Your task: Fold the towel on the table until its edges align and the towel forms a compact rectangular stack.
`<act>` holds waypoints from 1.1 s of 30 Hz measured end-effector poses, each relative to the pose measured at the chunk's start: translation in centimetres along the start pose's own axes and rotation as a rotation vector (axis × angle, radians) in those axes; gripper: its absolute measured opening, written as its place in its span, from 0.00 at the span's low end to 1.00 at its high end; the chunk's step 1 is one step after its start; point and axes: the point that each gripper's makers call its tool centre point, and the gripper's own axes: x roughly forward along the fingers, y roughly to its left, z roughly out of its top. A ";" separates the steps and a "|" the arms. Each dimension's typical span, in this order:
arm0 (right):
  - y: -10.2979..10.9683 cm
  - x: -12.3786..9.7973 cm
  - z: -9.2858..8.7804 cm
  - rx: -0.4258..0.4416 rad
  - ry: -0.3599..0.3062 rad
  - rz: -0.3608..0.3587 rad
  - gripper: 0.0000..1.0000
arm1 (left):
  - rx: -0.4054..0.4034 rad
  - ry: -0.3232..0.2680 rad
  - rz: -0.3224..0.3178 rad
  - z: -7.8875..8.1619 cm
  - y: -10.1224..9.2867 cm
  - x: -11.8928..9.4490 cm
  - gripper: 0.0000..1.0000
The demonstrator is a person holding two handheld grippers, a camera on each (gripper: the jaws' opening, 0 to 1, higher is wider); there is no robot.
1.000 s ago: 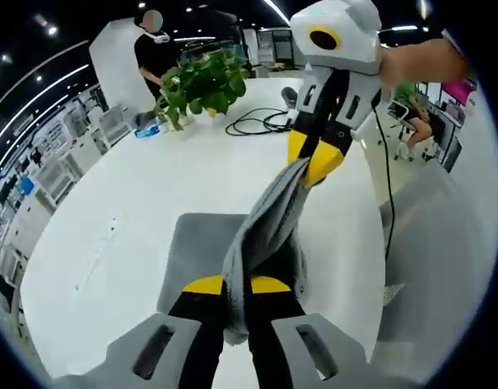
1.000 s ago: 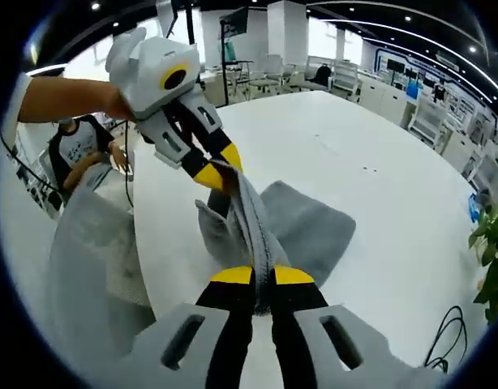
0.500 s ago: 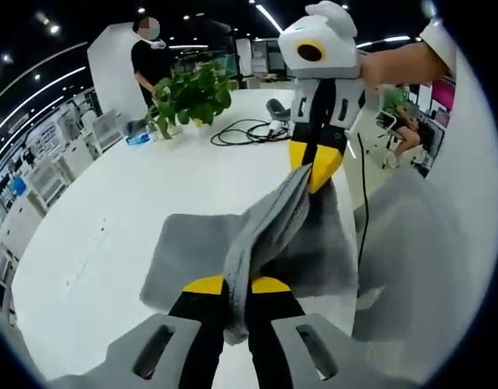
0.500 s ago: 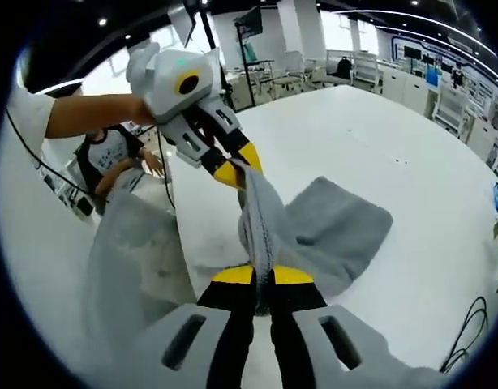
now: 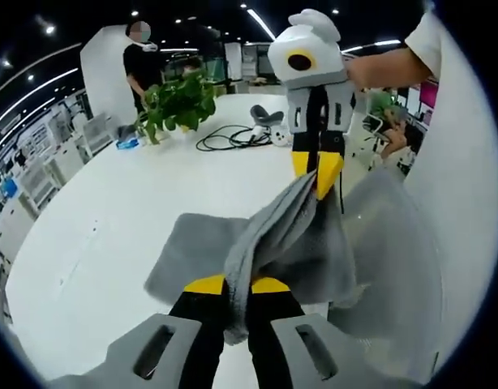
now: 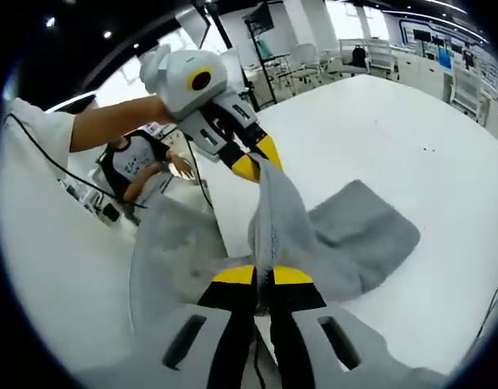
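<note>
At the bottom centre of the left gripper view, the left hand-held gripper [image 5: 237, 285] has its yellow-tipped jaws clamped on a bunched edge of the grey towel [image 5: 285, 243], and at the bottom centre of the right gripper view the right hand-held gripper [image 6: 263, 275] is likewise pinched tight on the cloth, the fold rising straight up between its jaws. From each gripper the held edge runs taut up toward the middle of the frame, where the other gripper meets it: the right one comes in at upper centre of the left gripper view, the left one at upper left of the right gripper view, each closed on its own corner of the same edge. Behind the lifted edge, the rest of the towel lies spread on the white table [image 5: 135, 186], one part flat at centre left of the left gripper view and another part sagging over the near table edge at the right. Farther off, in the upper left of that view, stand a potted plant [image 5: 178, 101] and a black cable [image 5: 233, 139]. This looks like the carrying stage of a fold: one edge is raised and not yet laid down. The next move likely calls for sweeping both grippers together across the towel, keeping the edge stretched level, lowering it onto the opposite edge so the corners match, then letting go.
</note>
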 end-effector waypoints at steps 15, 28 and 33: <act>-6.0 -0.1 1.9 -0.037 -0.080 -0.199 0.04 | 0.033 0.028 0.075 -0.3 3.3 1.7 0.09; -10.5 0.3 1.3 -0.051 -0.059 -0.319 0.04 | 0.034 0.045 0.106 -0.7 5.7 4.4 0.11; -12.1 1.1 0.6 -0.049 -0.032 -0.343 0.04 | 0.023 0.063 0.106 -1.6 6.5 5.6 0.11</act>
